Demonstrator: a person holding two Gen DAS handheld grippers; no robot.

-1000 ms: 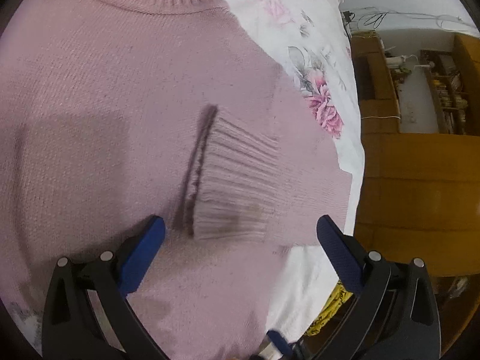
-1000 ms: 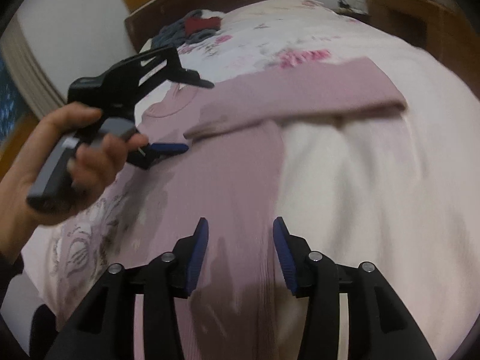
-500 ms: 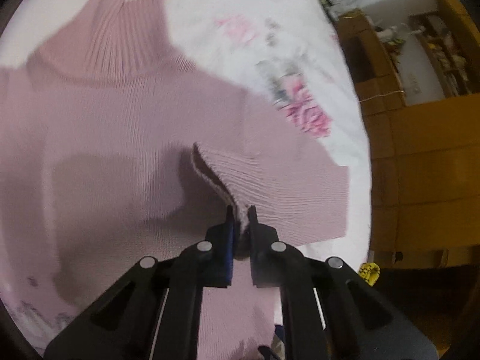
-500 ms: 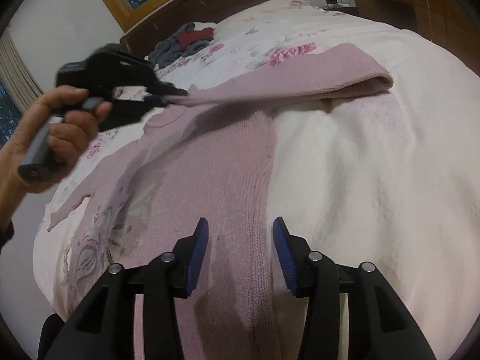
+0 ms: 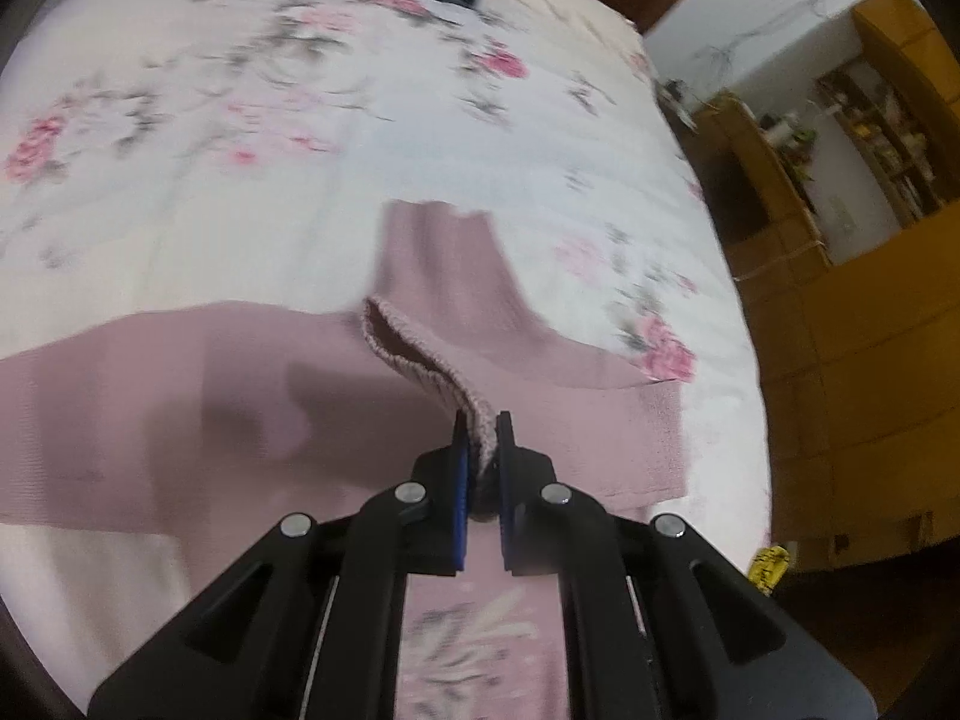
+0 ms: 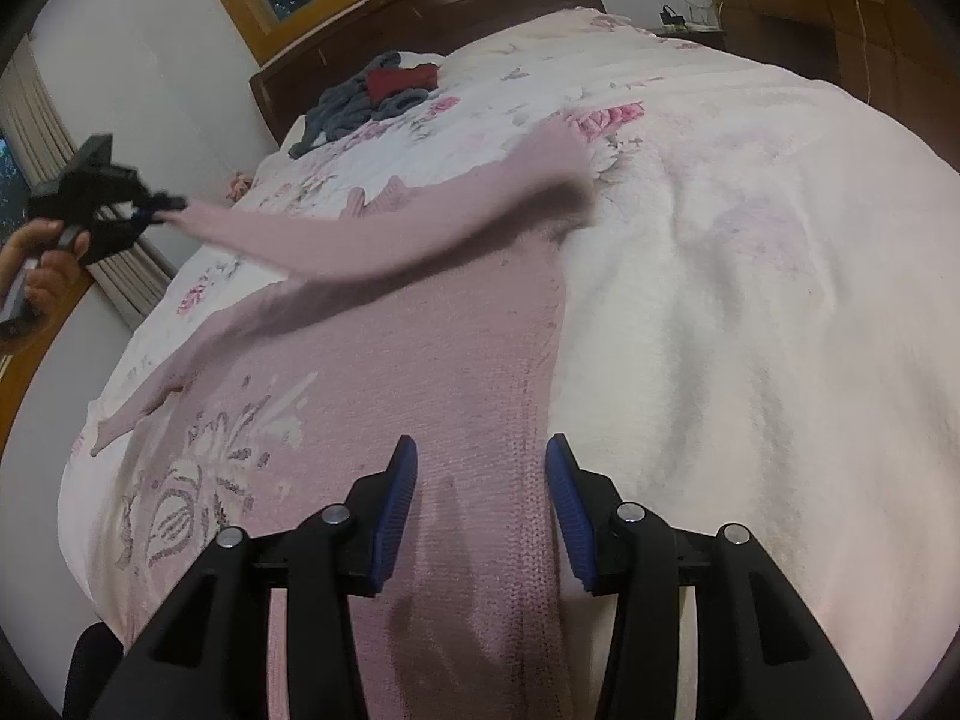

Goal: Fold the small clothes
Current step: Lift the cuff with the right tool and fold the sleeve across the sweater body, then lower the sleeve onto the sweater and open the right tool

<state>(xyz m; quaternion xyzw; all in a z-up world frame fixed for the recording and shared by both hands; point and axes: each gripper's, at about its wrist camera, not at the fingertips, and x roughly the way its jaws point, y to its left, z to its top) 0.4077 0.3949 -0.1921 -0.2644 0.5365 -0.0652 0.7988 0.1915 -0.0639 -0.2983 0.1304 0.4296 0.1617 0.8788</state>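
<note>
Across a bed (image 6: 750, 300) covered by a white floral bedspread, a pink knitted sweater (image 6: 420, 396) is spread flat, its embroidered front facing up. From the right wrist view, the right hand-held gripper (image 6: 483, 510) is seen hovering low over the near hem of the sweater, close to its right side seam, with its blue-padded jaws spread apart and nothing between them. The same view shows the left hand-held gripper (image 6: 162, 213) at the far left, held by a person's hand (image 6: 36, 264), with one sleeve (image 6: 384, 222) lifted off the bed and drawn leftward across the sweater body; its jaws are pressed together on the sleeve's end. The other sleeve (image 6: 156, 384) is seen lying flat toward the left edge of the bed.

What cannot be made out there is shown by the left wrist view: the ribbed cuff (image 5: 432, 372) of the lifted sleeve is pinched between the blue pads of the left hand-held gripper (image 5: 480, 438), and the high collar (image 5: 444, 252) of the sweater is seen beyond it, though motion blur softens the bedspread pattern. A pile of grey and red clothes (image 6: 366, 96) is seen lying at the far end of the bed near a dark wooden headboard (image 6: 420, 6). Wooden cabinets (image 5: 852, 330) are seen at the right in the left wrist view.
</note>
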